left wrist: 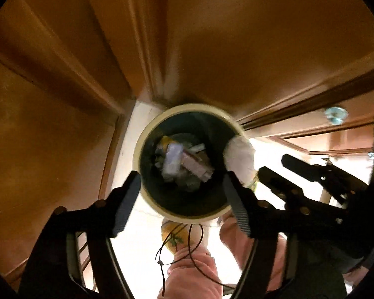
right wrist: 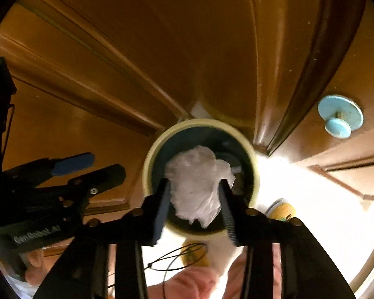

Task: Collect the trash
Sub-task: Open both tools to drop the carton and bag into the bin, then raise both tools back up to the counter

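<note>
A round bin with a cream rim and dark liner stands on the floor against wooden cabinets, holding several bits of paper and wrapper trash. My left gripper hangs straight above it, open, with nothing between its fingers. A crumpled white plastic wad sits between the fingers of my right gripper over the bin; the jaws stand apart and do not squeeze it. In the left wrist view the wad lies at the bin's right rim, just beyond the right gripper. The left gripper shows at the left.
Brown wooden cabinet doors rise close behind the bin on both sides; one carries a pale blue knob. A person's feet in yellow slippers and pink trouser legs stand just in front of the bin on the pale floor. A thin black cord dangles there.
</note>
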Tool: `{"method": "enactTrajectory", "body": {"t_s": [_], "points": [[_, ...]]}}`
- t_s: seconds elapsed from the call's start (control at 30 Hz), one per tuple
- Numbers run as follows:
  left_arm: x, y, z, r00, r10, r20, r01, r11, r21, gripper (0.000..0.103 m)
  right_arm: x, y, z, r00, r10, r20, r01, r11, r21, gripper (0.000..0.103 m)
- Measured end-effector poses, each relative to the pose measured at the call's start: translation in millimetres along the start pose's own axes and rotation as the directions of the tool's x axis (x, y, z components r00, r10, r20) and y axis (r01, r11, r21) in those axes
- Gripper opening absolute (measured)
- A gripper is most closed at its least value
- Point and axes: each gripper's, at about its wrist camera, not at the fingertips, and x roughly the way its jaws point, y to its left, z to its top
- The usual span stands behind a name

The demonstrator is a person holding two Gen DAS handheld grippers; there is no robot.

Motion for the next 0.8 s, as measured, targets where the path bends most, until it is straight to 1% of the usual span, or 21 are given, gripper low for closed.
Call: {"method": "enactTrajectory", "body": {"t_s": [0.07, 0.1, 0.27, 0.4, 0.5, 0.57, 0.7, 0.8], "points": [[7.0, 4.7, 2.3, 1.000, 0.013, -0.028, -0.013, 1.000, -0.016, 0.068, 2.8, -3.4, 1.6, 1.000, 0.003, 0.001, -0.003, 1.000, 0.010, 0.049], [7.7, 5.9, 1.7, 0.999, 0.019, -0.029, -0.019, 1.000, -0.017, 0.068, 2.6, -4.8, 3.4, 1.000, 0.000, 0.001, 0.000, 1.000, 0.014, 0.049], [-3.5, 1.9, 1.9, 0.999, 0.049, -0.001, -0.049, 0.999, 0.007, 0.068, -10.7, -3.6, 5.0, 1.000, 0.002, 0.008, -0.002, 1.000, 0.011, 0.049], [-25.6, -2.5, -1.5, 1.000, 0.024, 0.009, -0.024, 1.000, 0.005, 0.068, -34.7, 2.9, 5.2, 1.000, 0.007, 0.020, -0.007, 1.000, 0.009, 0.049], [-54.6, -9.5, -5.1, 1.000, 0.003, 0.013, -0.003, 1.000, 0.000, 0.068, -58.1, 11.3, 4.6, 1.000, 0.008, 0.030, -0.008, 1.000, 0.006, 0.049], [-80.0, -13.2, -6.9, 1.000, -0.015, 0.017, 0.015, 1.000, 0.002, 0.068, -81.9, 18.3, 4.7, 0.999, 0.006, 0.040, -0.006, 1.000, 0.000, 0.049], [-130.9, -21.4, -6.3, 0.998, -0.043, 0.041, 0.043, 0.999, 0.002, 0.068, -138.1, 32.5, 7.6, 0.998, 0.004, 0.068, -0.004, 1.000, -0.002, 0.049], [-183.9, -30.6, -3.7, 0.995, -0.057, 0.081, 0.056, 0.998, 0.019, 0.068, -186.8, 41.6, 11.1, 0.995, 0.005, 0.097, -0.005, 1.000, 0.002, 0.049]]}}
